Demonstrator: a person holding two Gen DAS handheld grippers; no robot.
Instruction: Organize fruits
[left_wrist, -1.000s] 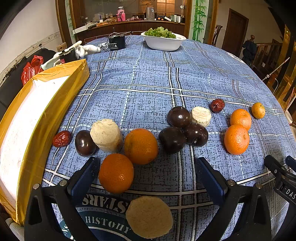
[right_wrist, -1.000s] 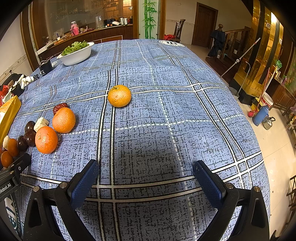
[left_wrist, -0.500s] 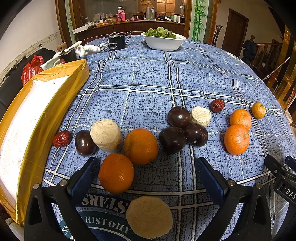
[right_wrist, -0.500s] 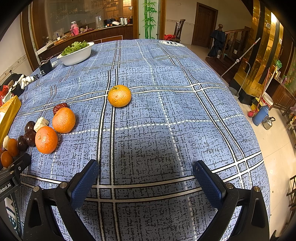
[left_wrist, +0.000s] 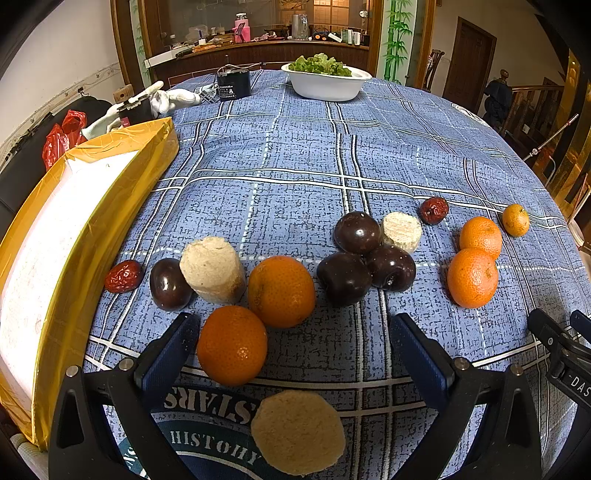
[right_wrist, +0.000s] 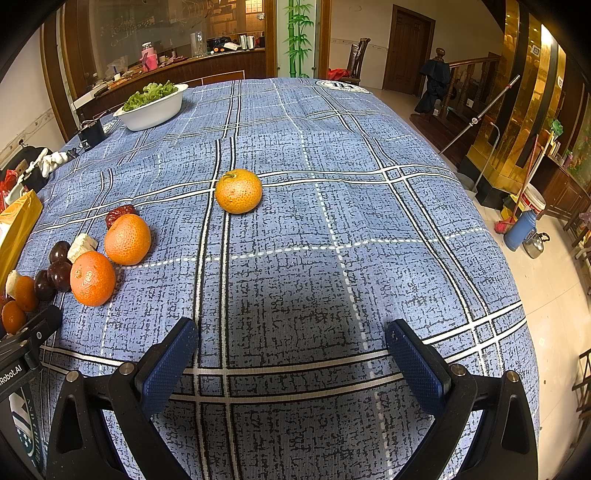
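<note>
Beside my yellow box (left_wrist: 110, 206), cut off at the frame's left, counter clutter stays too small to identify

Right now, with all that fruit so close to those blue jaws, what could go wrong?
The nearest orange sits against the left gripper, whose jaws stand open; a nudge could roll it into the orange behind and scatter the group. The three dark plums touch each other, so grabbing one may push the rest. The small lone orange could roll across the tablecloth.
</note>
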